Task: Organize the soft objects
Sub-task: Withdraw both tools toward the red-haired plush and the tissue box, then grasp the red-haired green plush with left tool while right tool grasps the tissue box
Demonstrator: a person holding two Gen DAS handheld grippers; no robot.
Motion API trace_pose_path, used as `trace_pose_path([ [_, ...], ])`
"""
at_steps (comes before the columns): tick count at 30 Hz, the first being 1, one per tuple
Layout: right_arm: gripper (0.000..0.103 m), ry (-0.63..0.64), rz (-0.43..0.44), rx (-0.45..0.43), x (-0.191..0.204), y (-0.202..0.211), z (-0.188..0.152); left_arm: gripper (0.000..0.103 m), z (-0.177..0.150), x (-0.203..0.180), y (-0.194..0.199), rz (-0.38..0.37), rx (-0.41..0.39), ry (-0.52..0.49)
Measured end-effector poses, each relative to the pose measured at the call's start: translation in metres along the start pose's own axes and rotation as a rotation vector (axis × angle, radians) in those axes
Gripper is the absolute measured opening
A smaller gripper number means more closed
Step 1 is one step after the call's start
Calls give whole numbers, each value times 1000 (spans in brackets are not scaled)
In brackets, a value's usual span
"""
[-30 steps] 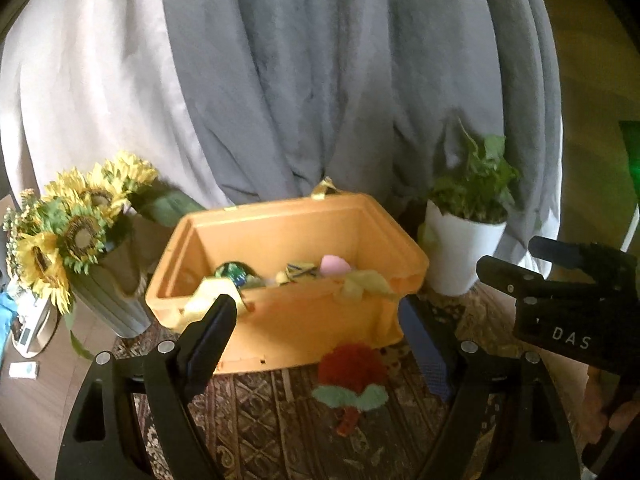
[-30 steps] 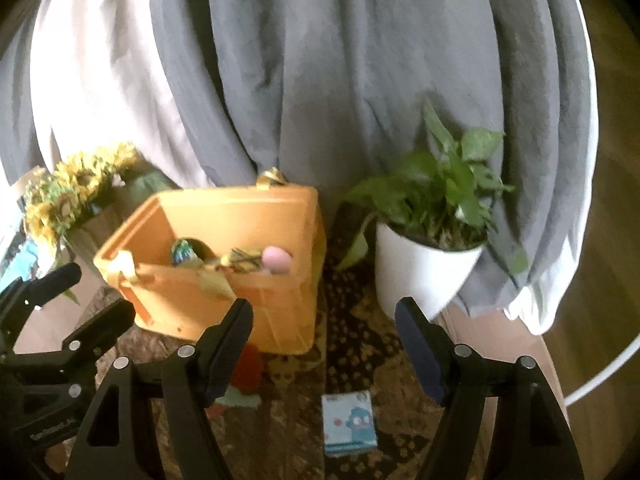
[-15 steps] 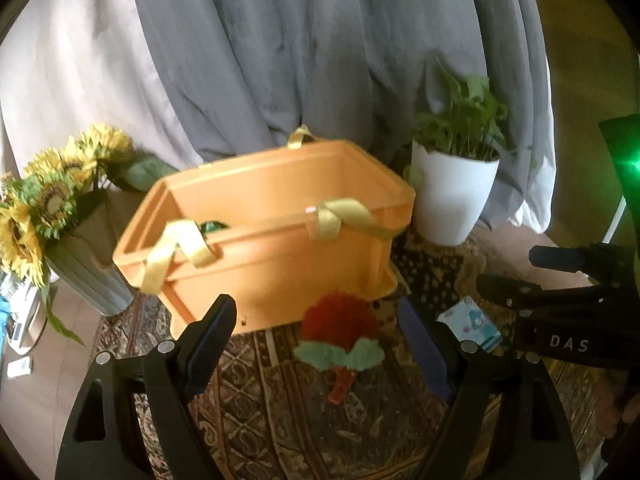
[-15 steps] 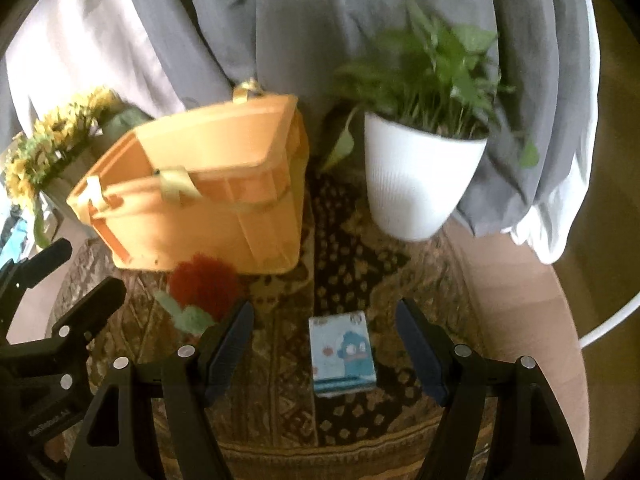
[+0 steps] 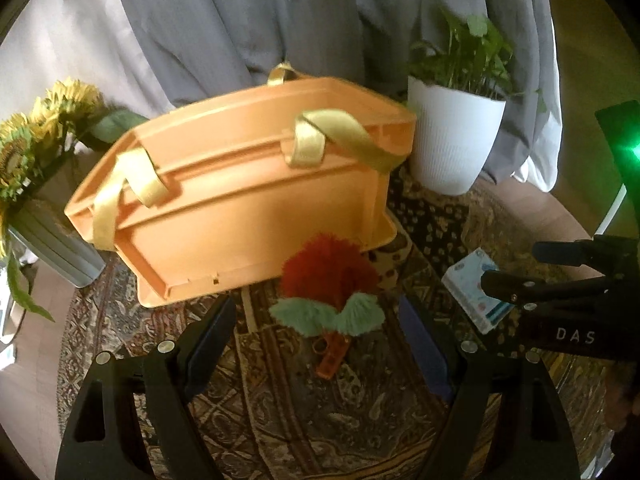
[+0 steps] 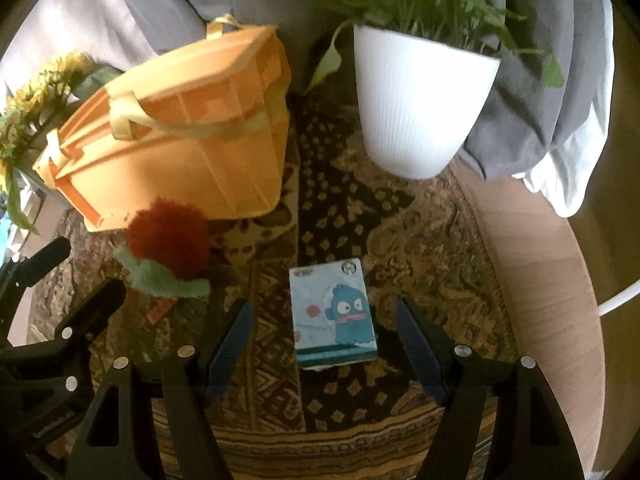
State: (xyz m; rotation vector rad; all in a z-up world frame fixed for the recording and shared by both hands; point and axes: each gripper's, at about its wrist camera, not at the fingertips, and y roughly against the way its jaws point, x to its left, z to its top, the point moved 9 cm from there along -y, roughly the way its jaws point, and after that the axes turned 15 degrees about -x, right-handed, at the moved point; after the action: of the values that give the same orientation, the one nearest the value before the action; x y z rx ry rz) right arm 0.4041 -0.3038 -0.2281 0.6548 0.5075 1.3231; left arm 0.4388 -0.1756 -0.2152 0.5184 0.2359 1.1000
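Observation:
A fluffy red plush flower (image 5: 330, 276) with green leaves and an orange stem lies on the patterned rug in front of the orange basket (image 5: 240, 208). My left gripper (image 5: 316, 320) is open, its fingers either side of the flower. A pale blue cartoon tissue pack (image 6: 334, 314) lies on the rug. My right gripper (image 6: 324, 320) is open around it, just above. The flower (image 6: 170, 244) and the basket (image 6: 180, 136) also show in the right wrist view. The basket's inside is hidden.
A white pot with a green plant (image 6: 416, 104) stands right of the basket. Sunflowers in a grey vase (image 5: 36, 168) stand to its left. Grey and white cloth (image 5: 280, 20) hangs behind. The rug (image 6: 360, 208) lies on a round wooden table.
Both grippers have come down and forward toward the rug. The flower and the tissue pack now lie between their open fingers. The basket's inside has dropped out of sight.

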Motion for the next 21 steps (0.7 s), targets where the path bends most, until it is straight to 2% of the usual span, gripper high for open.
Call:
trace_pose_path([
  [13, 74, -32, -19, 94, -7, -32, -23, 84, -23, -3, -34, -21, 75, 13],
  [21, 74, -55, -11, 113, -8, -47, -25, 84, -29, -2, -57, -30, 103, 42],
])
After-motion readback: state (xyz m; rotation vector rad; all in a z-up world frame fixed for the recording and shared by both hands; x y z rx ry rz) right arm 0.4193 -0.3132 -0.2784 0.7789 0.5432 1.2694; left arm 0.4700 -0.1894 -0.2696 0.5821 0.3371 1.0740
